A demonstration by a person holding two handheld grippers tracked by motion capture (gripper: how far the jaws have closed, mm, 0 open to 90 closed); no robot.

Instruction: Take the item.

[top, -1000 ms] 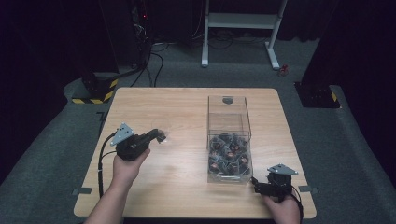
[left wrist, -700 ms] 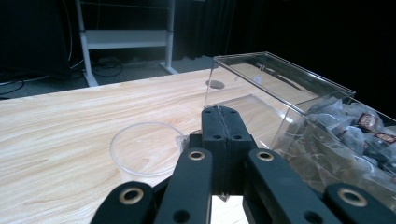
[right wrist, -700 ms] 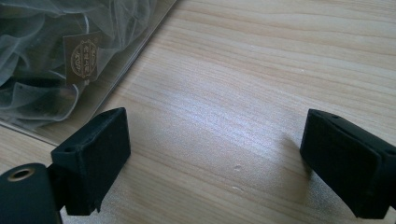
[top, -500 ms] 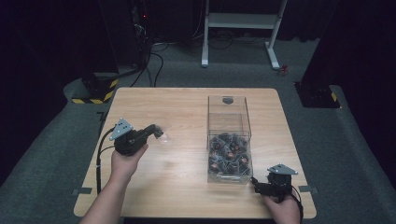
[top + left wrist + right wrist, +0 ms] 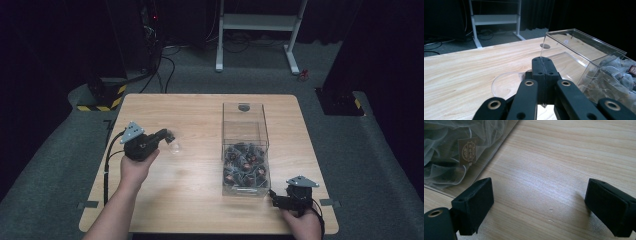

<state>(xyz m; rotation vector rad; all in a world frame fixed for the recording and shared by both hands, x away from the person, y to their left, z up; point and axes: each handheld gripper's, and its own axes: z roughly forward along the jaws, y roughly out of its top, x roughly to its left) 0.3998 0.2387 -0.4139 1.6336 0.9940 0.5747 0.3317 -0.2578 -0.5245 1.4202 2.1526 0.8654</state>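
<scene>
My left gripper [image 5: 166,134] hovers over the left half of the table, held by a hand. Its jaws are shut on the rim of a clear round plastic piece [image 5: 173,145], a cup or a lid; I cannot tell which. In the left gripper view the shut gripper [image 5: 544,65] pinches that clear piece [image 5: 505,84], which hangs just above the wood. My right gripper [image 5: 275,199] rests low at the front right, just beside the near corner of a clear box [image 5: 244,131]. The right gripper view shows this gripper [image 5: 539,205] wide open over bare wood, holding nothing.
The clear box [image 5: 584,50] stands open-topped on the wooden table [image 5: 200,115], with several mesh sachets [image 5: 245,165] bearing dark tags [image 5: 468,150] piled in its near half. Black cables trail from both grippers. A white stand [image 5: 260,25] is on the floor behind.
The left gripper, still shut on the clear piece, has drifted slightly left and farther from the person. The right gripper has stayed put.
</scene>
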